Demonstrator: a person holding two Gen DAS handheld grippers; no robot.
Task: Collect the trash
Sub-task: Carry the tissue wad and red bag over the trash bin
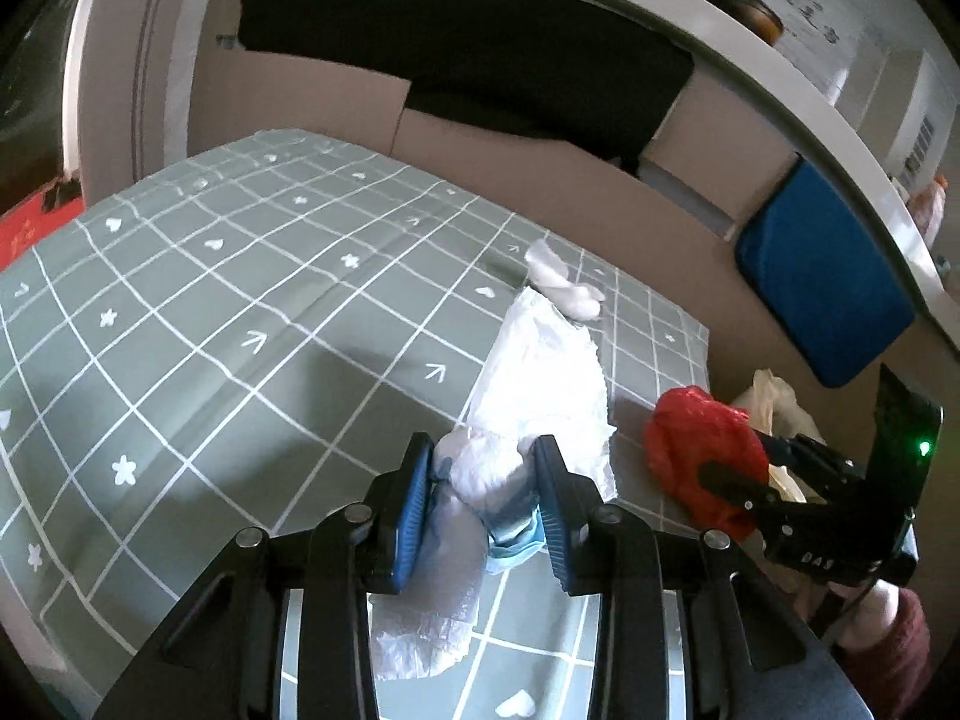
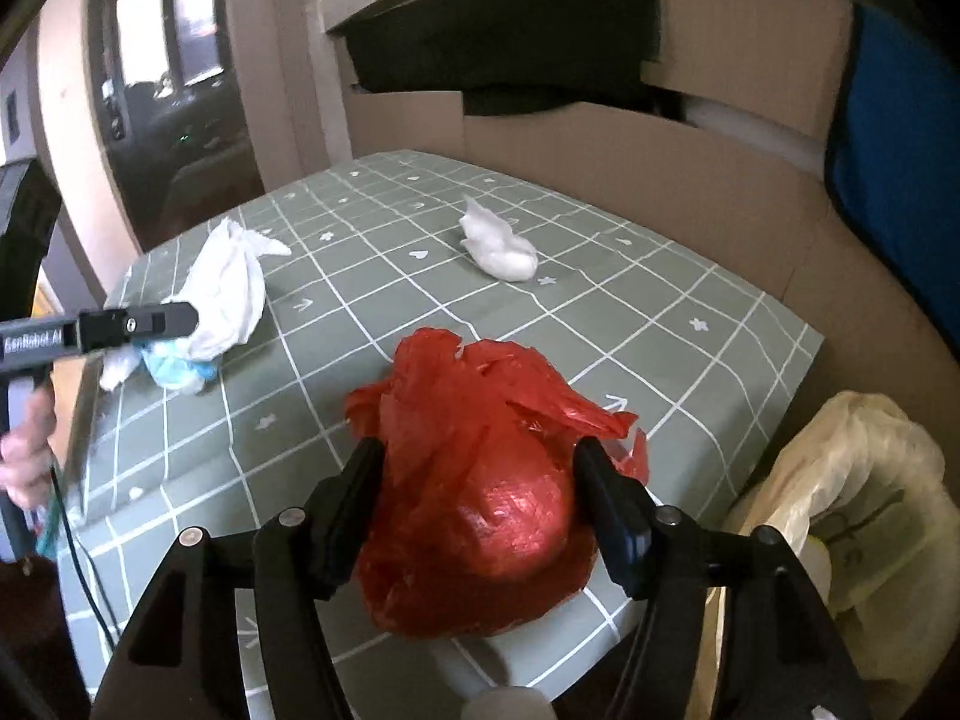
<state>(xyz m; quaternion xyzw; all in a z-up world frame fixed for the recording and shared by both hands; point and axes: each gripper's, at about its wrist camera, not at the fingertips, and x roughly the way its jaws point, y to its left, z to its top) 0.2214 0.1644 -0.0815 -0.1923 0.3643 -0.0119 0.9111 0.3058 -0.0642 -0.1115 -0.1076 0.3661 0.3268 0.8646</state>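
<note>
Left gripper (image 1: pixel 483 468) fingers pinching white tissue (image 1: pixel 540 384) low over the surface (image 1: pixel 180 300); right gripper (image 2: pixel 480 498) fingers clamped round red bag (image 2: pixel 480 450) near the edge. Best lifted straight, squeezed firmly, then carried to the bin liner (image 2: pixel 840 480) beside. Farther back, small wad (image 2: pixel 498 246) lying loose, untouched.

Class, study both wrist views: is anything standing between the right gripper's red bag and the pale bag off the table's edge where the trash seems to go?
Nothing visible does. The right gripper grips the red plastic bag near the table edge; the pale bag sits just beyond that edge, with only open space between.
</note>
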